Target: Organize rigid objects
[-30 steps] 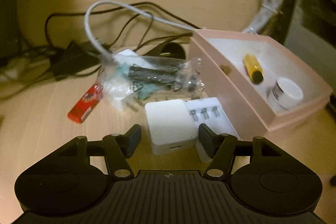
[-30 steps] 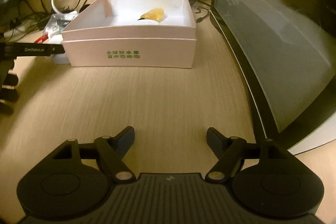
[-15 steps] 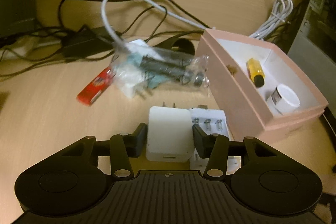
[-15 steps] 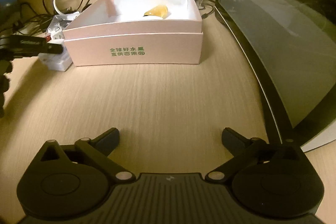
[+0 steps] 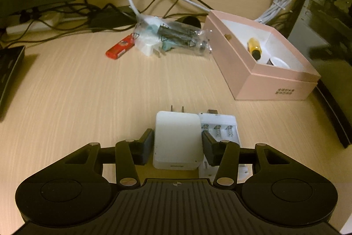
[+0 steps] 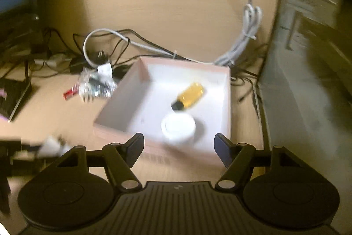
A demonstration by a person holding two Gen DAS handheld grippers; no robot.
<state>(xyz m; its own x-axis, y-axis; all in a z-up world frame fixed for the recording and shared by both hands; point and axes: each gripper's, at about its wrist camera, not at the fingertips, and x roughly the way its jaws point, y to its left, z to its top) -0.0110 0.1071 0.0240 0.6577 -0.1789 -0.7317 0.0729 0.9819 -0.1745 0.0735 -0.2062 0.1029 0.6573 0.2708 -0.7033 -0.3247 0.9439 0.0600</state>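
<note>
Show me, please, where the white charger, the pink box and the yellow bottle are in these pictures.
white charger point(image 5: 177, 140), left wrist view, on the middle of its top face.
pink box point(image 5: 228, 58), left wrist view, on its long outer side wall.
yellow bottle point(image 6: 191, 94), right wrist view, on its amber body.

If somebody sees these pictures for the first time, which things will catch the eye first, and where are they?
First, the white charger, clamped between the fingers of the left tool in the foreground, above the wooden desk. Next, the open pink box to the right, holding a yellow bottle and a white jar; the right tool hovers open over it.
</note>
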